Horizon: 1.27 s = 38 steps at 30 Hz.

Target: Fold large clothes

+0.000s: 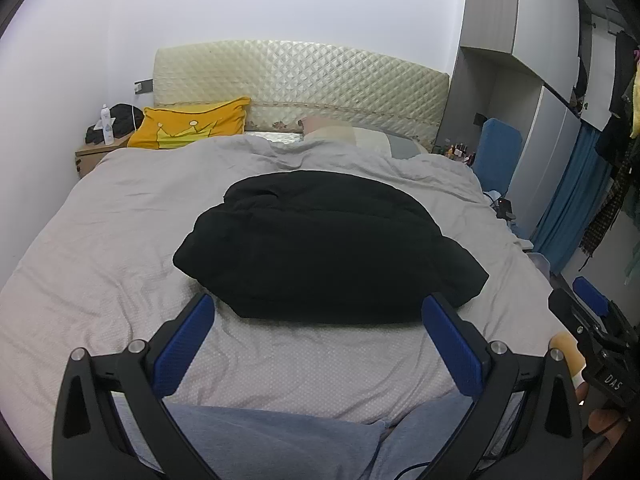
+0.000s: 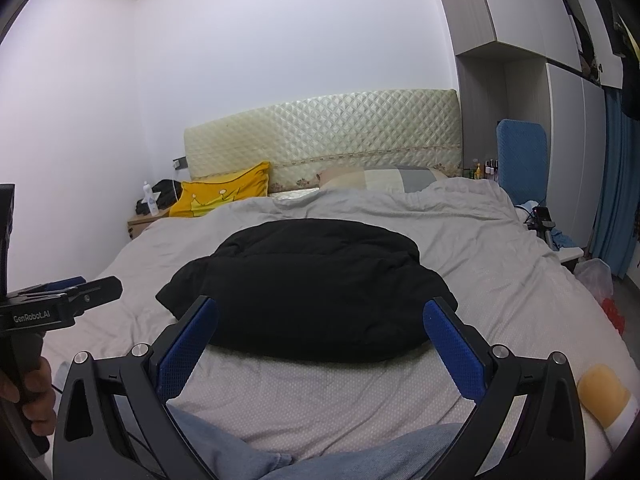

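A black padded garment (image 1: 320, 244) lies folded into a compact bundle in the middle of the bed's grey cover (image 1: 120, 240). It also shows in the right wrist view (image 2: 308, 284). My left gripper (image 1: 318, 316) is open and empty, held above the bed just in front of the bundle's near edge. My right gripper (image 2: 320, 320) is open and empty too, at the bundle's near edge. The left gripper shows from the side in the right wrist view (image 2: 68, 292). The right gripper's body shows at the right edge of the left wrist view (image 1: 600, 332).
A yellow pillow (image 1: 192, 124) and a pale pillow (image 1: 344, 132) lie by the quilted headboard (image 1: 300, 76). A bedside table (image 1: 96, 156) stands at the left, a blue chair (image 1: 496, 152) and wardrobe at the right. A yellow object (image 2: 604, 396) lies near right. The person's jeans (image 1: 280, 440) are below.
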Motion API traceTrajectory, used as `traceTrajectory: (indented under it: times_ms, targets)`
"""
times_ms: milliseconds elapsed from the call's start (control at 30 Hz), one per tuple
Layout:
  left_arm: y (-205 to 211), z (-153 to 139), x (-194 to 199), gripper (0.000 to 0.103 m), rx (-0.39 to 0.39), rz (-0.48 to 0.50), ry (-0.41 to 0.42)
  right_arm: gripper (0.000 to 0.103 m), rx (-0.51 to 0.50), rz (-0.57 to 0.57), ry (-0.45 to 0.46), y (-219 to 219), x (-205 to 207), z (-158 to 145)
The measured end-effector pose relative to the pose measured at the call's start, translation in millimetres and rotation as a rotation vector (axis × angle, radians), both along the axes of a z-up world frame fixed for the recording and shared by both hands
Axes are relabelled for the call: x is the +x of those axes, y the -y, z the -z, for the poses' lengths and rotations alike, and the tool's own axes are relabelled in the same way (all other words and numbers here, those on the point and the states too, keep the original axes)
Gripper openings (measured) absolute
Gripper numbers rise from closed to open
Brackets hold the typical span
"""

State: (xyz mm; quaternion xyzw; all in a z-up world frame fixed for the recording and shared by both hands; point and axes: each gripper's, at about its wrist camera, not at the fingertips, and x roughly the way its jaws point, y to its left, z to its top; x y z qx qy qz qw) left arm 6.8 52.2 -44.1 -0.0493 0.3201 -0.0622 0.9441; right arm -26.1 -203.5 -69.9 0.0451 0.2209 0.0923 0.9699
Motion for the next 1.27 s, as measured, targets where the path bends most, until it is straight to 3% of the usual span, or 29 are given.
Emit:
traceTrajectory:
  times_ms: [1267]
  targets:
    - [-0.8, -3.8, 0.1, 0.103, -0.015, 0.006, 0.001, 0.103, 0.008, 0.004, 0.006, -3.2, 1.0, 0.1]
